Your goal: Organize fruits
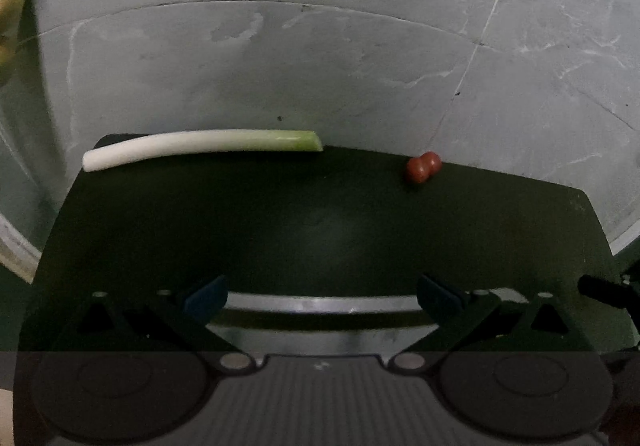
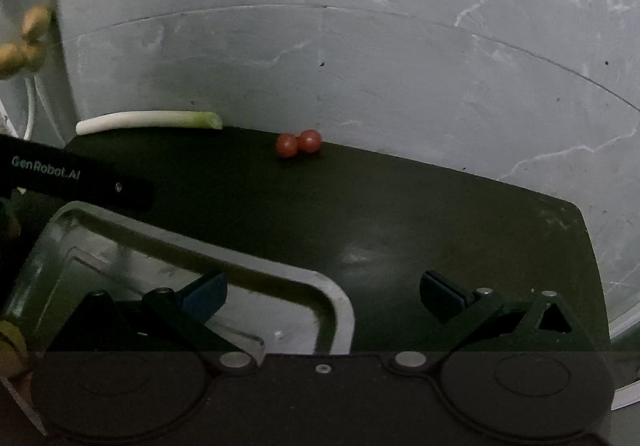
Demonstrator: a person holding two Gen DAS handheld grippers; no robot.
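Two small red cherry tomatoes [image 1: 424,166] touch each other at the far edge of a dark green mat [image 1: 320,221]; they also show in the right wrist view [image 2: 298,143]. A white and green leek stalk [image 1: 200,147] lies along the mat's far left edge, also in the right wrist view [image 2: 148,121]. A clear plastic tray [image 2: 192,270] sits on the mat near me, its rim showing in the left wrist view [image 1: 320,304]. My left gripper [image 1: 322,298] is open and empty over the tray's rim. My right gripper [image 2: 324,296] is open and empty over the tray's right corner.
A grey marbled tile wall [image 1: 360,45] rises right behind the mat. Brass fittings [image 2: 24,45] and white hoses [image 2: 32,101] stand at the far left. The left gripper's black body [image 2: 76,177] reaches in at the left of the right wrist view.
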